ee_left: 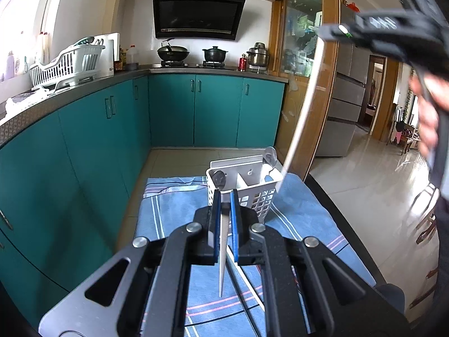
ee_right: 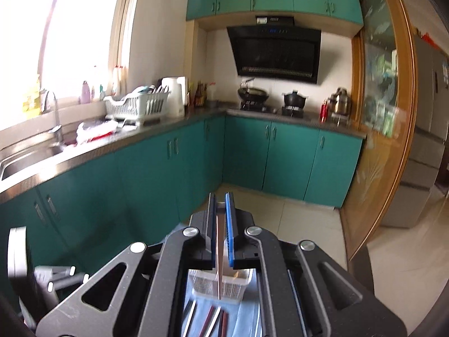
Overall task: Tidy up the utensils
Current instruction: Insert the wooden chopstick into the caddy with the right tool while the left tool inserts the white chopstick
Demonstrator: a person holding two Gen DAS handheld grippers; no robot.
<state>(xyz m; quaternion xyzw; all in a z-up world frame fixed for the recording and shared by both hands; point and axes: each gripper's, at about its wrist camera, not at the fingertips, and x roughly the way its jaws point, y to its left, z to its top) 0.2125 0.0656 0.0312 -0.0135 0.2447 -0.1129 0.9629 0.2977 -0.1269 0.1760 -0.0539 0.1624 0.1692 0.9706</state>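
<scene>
In the left wrist view, the left tool [ee_left: 224,196] is seen pinching a thin pale chopstick [ee_left: 223,252] that hangs down between its fingers over the blue striped cloth [ee_left: 168,213] on the worktop, just before the white utensil holder [ee_left: 252,188], in which two spoons [ee_left: 270,156] are standing; up at the right, the right tool [ee_left: 332,32] is held by a hand [ee_left: 429,112] with a long pale chopstick [ee_left: 303,106] pinched in it, its lower end near the holder's right rim. In the right wrist view, the right tool is pressed onto that chopstick, which points down to the holder below, and several utensils [ee_right: 207,320] are laid on the cloth before the holder.
</scene>
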